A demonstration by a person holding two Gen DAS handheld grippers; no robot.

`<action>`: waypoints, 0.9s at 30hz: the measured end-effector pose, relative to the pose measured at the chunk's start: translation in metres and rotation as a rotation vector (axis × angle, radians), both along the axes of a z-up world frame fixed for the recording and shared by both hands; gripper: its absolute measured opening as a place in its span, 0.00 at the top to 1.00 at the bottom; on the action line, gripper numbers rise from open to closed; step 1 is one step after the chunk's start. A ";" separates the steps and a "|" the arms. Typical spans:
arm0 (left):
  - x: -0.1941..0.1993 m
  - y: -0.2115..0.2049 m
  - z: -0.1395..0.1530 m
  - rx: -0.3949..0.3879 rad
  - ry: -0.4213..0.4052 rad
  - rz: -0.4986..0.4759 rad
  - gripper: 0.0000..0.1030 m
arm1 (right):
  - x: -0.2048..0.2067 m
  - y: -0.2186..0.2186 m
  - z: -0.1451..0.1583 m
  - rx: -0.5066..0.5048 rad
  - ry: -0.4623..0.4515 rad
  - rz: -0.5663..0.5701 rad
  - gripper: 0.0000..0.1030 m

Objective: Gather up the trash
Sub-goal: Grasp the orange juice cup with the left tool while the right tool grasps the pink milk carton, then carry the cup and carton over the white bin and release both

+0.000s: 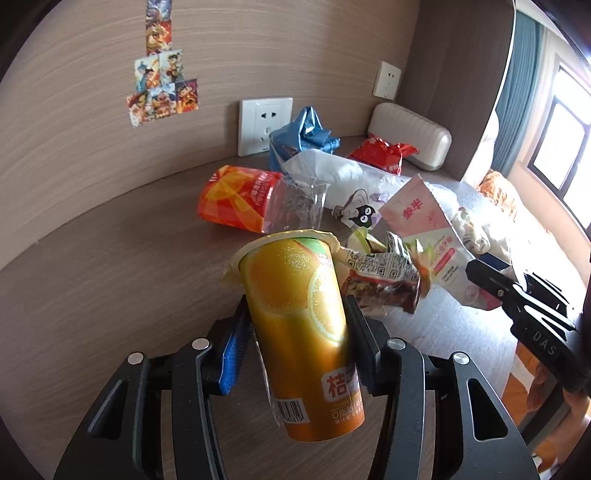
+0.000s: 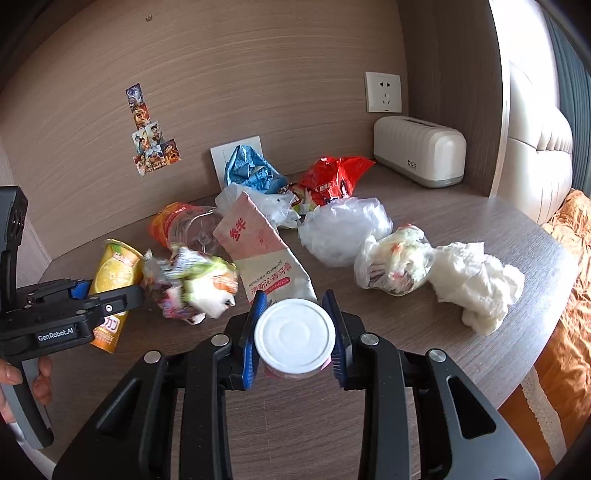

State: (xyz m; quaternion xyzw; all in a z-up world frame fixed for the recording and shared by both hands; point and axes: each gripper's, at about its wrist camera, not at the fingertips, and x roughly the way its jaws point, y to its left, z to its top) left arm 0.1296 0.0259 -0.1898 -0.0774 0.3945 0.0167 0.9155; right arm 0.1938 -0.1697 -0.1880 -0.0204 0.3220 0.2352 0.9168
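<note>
Left gripper [image 1: 297, 328] fingers are clamped on a tall orange juice cup [image 1: 299, 332], tilted above the brown surface [image 1: 110, 280]. Right gripper [image 2: 295, 334] pinches a small white-lidded tub [image 2: 295, 338]. That slick cup could slide out if the squeeze loosens.

Orange juice cup [image 1: 299, 332]: label text partly turned out of sight in the left wrist view; flanks covered by the left gripper [image 1: 295, 317] pads. In the right wrist view, middle of the cup [image 2: 110, 273] masked by the gripper body.

White-lidded can [image 2: 295, 336]: lid only on show; side label hidden below the rim and behind the right gripper [image 2: 295, 332] pads.

Wall socket [image 2: 236, 155] behind the blue wrapper [image 2: 247, 170]: lower right portion blocked.

Crumpled snack wrapper [image 2: 188, 284]: motion-blurred, print unreadable.

Sticker strip [image 1: 159, 22]: top cut off by the frame edge.

Person's hand [image 2: 37, 373] under the left gripper: mostly cut off at the left edge.
</note>
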 end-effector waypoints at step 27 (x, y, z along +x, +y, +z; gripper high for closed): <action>-0.034 -0.135 0.063 0.001 -0.139 -0.315 0.53 | -0.074 -0.122 0.065 -0.004 -0.110 -0.187 0.68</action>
